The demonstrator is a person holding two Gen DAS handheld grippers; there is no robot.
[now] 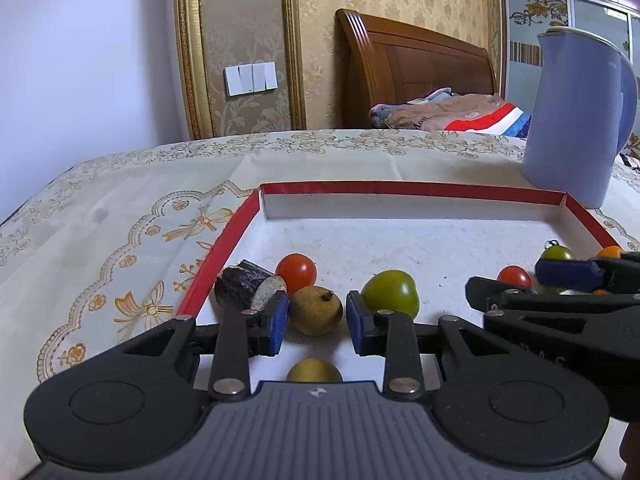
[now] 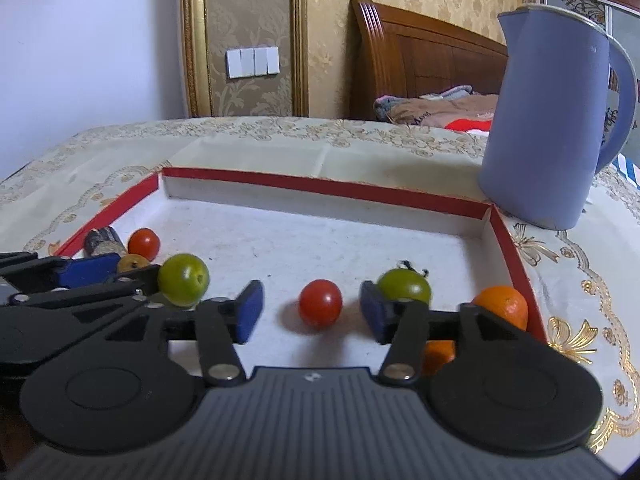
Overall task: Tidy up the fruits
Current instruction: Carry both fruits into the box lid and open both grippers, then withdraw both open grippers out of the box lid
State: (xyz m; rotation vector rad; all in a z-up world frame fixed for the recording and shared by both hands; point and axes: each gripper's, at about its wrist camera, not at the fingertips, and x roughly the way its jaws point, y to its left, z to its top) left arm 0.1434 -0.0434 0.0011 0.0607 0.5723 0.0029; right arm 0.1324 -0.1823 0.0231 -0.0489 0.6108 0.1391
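A white tray with a red rim (image 1: 400,189) holds the fruit. My left gripper (image 1: 317,320) has its blue pads against both sides of a small brown fruit (image 1: 316,308) that rests on the tray floor. A second brown fruit (image 1: 314,372) lies just behind it. Around them are a dark cane stub (image 1: 248,288), a red tomato (image 1: 296,272) and a green tomato (image 1: 390,294). My right gripper (image 2: 312,314) stands open around another red tomato (image 2: 320,304), with a gap on each side. Beside it sit a stemmed green tomato (image 2: 405,288) and an orange (image 2: 502,306).
A tall blue jug (image 2: 552,120) stands on the patterned tablecloth just past the tray's far right corner. The far half of the tray floor (image 2: 320,232) is bare. The two grippers sit close together, side by side. A bed with a wooden headboard is behind the table.
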